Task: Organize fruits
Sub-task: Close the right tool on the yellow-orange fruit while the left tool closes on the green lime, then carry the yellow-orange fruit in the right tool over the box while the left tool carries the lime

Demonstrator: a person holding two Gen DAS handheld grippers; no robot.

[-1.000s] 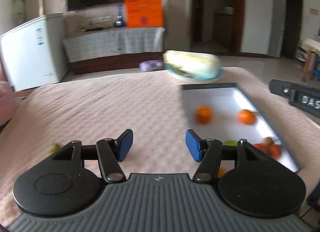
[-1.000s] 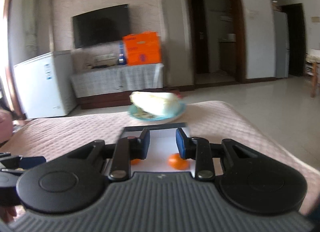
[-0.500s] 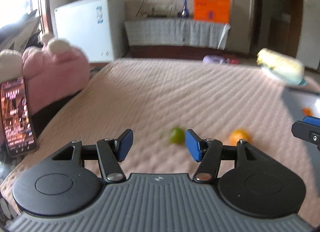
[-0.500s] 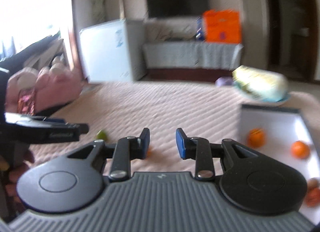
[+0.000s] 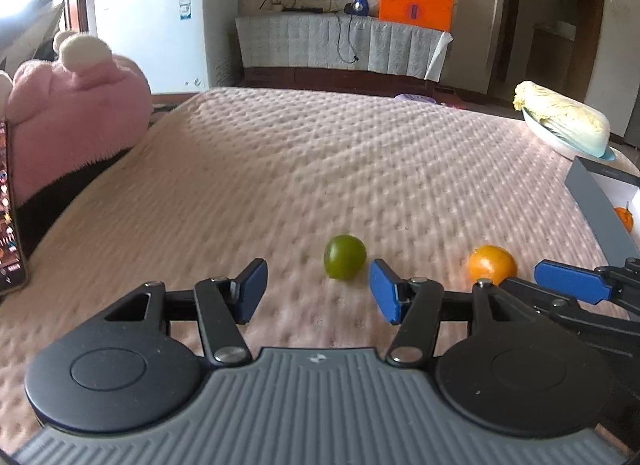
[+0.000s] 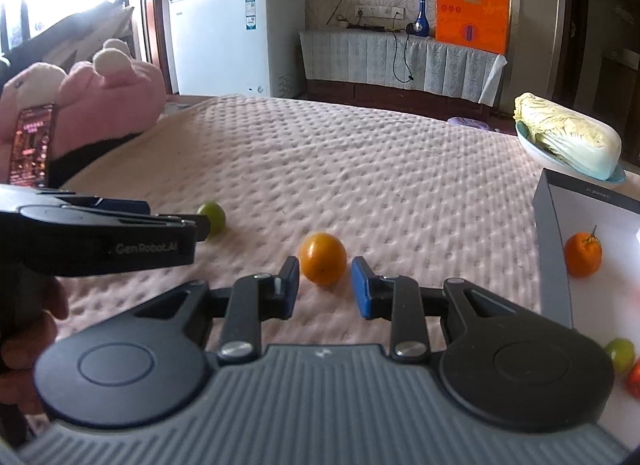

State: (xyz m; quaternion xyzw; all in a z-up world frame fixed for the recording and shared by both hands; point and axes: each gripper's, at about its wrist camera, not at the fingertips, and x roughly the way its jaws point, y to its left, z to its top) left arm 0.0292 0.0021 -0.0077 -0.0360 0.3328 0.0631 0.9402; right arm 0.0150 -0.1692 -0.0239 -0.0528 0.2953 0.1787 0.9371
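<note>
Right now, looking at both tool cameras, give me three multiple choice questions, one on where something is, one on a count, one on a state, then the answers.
1. Where does the green fruit lie?
A. On the pink bedspread
B. In the white tray
C. On the cabbage plate

2. How many fruits lie loose on the bedspread?
A. One
B. Two
C. Four

3. How is the right tool?
A. Shut on the orange
B. Open, with nothing held
C. Shut and empty

Answers:
1. A, it sits on the bedspread ahead of the left tool.
2. B, only the green fruit and the orange fruit.
3. B, its fingers stand apart just short of the orange fruit.
</note>
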